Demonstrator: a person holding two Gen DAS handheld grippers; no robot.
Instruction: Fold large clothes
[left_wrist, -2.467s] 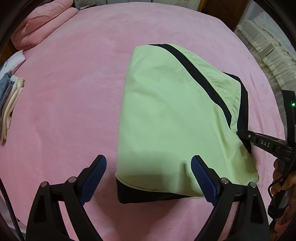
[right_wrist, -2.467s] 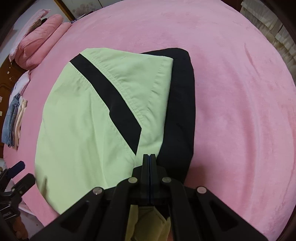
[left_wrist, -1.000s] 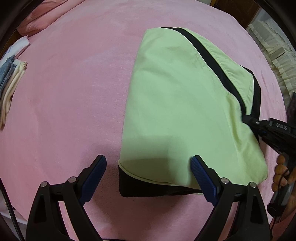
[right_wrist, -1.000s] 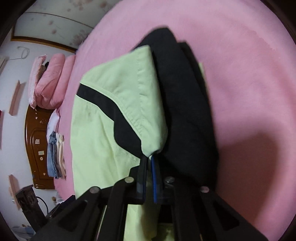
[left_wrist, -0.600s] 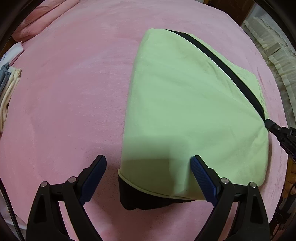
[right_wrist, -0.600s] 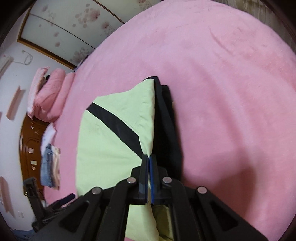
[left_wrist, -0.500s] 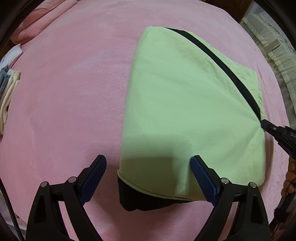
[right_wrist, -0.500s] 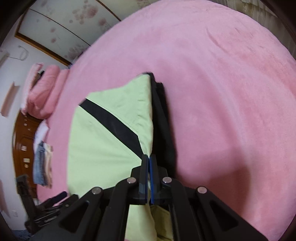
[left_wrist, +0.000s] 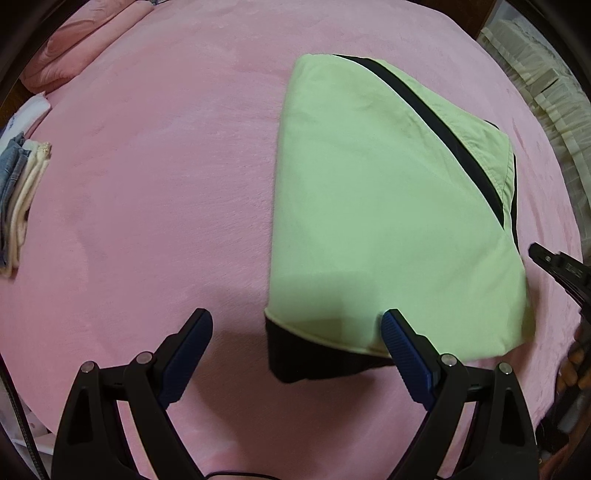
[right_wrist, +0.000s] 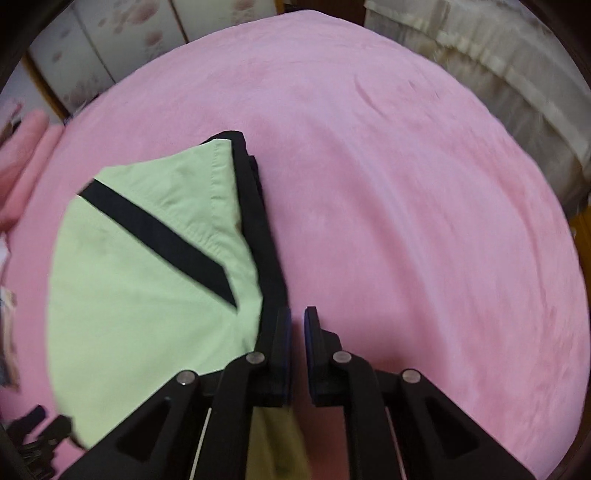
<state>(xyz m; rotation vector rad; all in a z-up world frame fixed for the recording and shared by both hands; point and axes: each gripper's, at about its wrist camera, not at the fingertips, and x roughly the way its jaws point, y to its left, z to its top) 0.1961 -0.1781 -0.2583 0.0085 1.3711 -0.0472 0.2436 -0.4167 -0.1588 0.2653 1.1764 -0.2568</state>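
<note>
A light green garment (left_wrist: 369, 203) with a black stripe and black underlayers lies folded on the pink bed (left_wrist: 147, 184). My left gripper (left_wrist: 294, 314) hovers wide open over its near left corner, one fingertip above the cloth and the other above the bed, holding nothing. In the right wrist view the garment (right_wrist: 129, 295) lies just left of my right gripper (right_wrist: 297, 312). Its jaws are opening, a narrow gap shows between the pads, and only pink bed is seen in it. That right gripper (left_wrist: 554, 262) also shows at the garment's right edge, clear of the cloth.
A stack of folded clothes (left_wrist: 22, 199) sits at the bed's left edge, with pink pillows (left_wrist: 81, 48) at the far left. Pale frilled fabric (left_wrist: 546, 85) hangs beyond the right side. A hand (left_wrist: 576, 365) holds the right gripper at the frame's right edge.
My right gripper carried the garment's right edge over, let it go and lifted off to the right; the garment now lies flat. The left gripper stayed put.
</note>
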